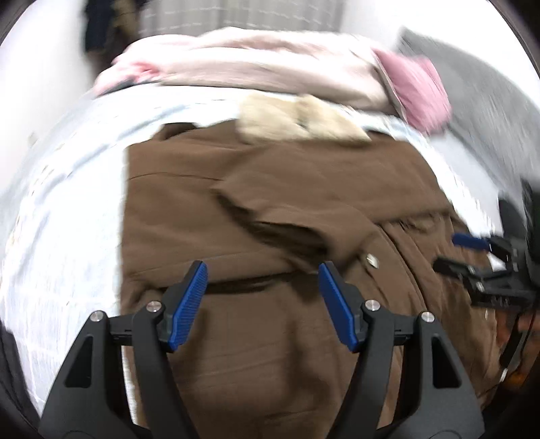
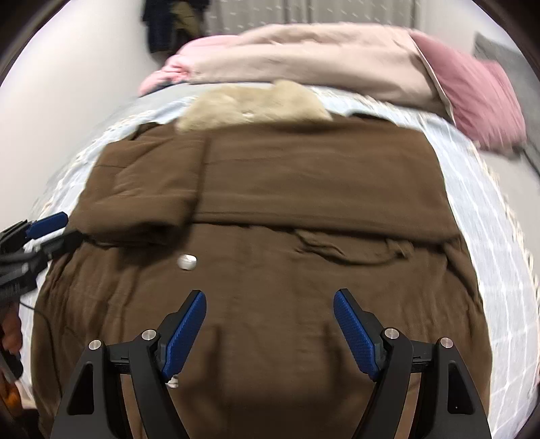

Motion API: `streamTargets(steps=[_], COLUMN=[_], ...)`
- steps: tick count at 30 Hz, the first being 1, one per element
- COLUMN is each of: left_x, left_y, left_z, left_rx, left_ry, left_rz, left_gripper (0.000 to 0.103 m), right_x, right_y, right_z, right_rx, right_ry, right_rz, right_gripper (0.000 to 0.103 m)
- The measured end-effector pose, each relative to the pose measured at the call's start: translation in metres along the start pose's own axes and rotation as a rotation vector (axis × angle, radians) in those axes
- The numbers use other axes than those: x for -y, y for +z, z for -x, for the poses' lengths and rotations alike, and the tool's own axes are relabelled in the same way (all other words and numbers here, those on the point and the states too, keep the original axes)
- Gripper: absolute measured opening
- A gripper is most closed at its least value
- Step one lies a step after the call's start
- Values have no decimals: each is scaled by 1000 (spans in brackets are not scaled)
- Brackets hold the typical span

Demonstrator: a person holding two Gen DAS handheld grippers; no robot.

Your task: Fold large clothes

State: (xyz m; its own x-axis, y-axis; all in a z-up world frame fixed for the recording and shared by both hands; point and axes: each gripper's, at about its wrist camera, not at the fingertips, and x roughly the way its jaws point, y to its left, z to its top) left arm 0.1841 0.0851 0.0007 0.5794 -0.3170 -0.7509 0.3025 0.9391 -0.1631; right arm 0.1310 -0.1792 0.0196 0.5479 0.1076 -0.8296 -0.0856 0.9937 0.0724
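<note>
The left gripper [image 1: 263,270] hangs over the near half of the coat [image 1: 270,209], its blue pads [image 1: 190,304] spread wide with nothing between them, only brown cloth beneath. No pad presses on the fabric. The right gripper [image 2: 268,300] hangs likewise over the near part of the coat [image 2: 303,189], jaws well apart and empty. Each gripper shows in the other's view at the side, the right one [image 1: 472,250] at the coat's right edge, the left one [image 2: 50,226] at its left edge; both look parted there too.

The coat lies flat on the bed [image 2: 479,189], filling most of its middle and reaching the near edge. Both sleeves are folded in across the chest: one [image 2: 141,202] lies over the left part, a broader flap [image 2: 320,182] across the right. A silver snap [image 2: 186,261] sits just below the folded left sleeve. A pale fur collar [image 2: 249,104] lies at the coat's far end.

Beyond the collar, along the bed's far edge, a beige quilt [image 2: 320,57] is heaped, with a pink pillow [image 2: 479,98] at the far right corner. The pale blue sheet shows on both sides of the coat. Dark clothes [image 2: 168,23] hang on the wall behind.
</note>
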Motion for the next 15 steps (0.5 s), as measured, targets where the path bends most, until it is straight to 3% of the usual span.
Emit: streamTargets(steps=[3,6,10,14,15], left_x=[-38,-58,-59,-54,-55], left_y=[1,2,-2,-4,-6], left_z=[-3,-11,-26,-38,-38], left_rx=[34,82,77,41,37], left_ry=[47,32,42,62,62], left_rz=[145,219,205,152,149], left_gripper=[69,63,47,36,35], right_x=[-25,-54,-103,-141,-143], right_y=[9,25,44,47,47], right_z=[3,-2,-18,-55,-60], right_rx=[36,46,67,7,7], right_ry=[54,112,182,123,103], right_rz=[50,83,209,387,405], right_gripper=[79,79,79,77,61])
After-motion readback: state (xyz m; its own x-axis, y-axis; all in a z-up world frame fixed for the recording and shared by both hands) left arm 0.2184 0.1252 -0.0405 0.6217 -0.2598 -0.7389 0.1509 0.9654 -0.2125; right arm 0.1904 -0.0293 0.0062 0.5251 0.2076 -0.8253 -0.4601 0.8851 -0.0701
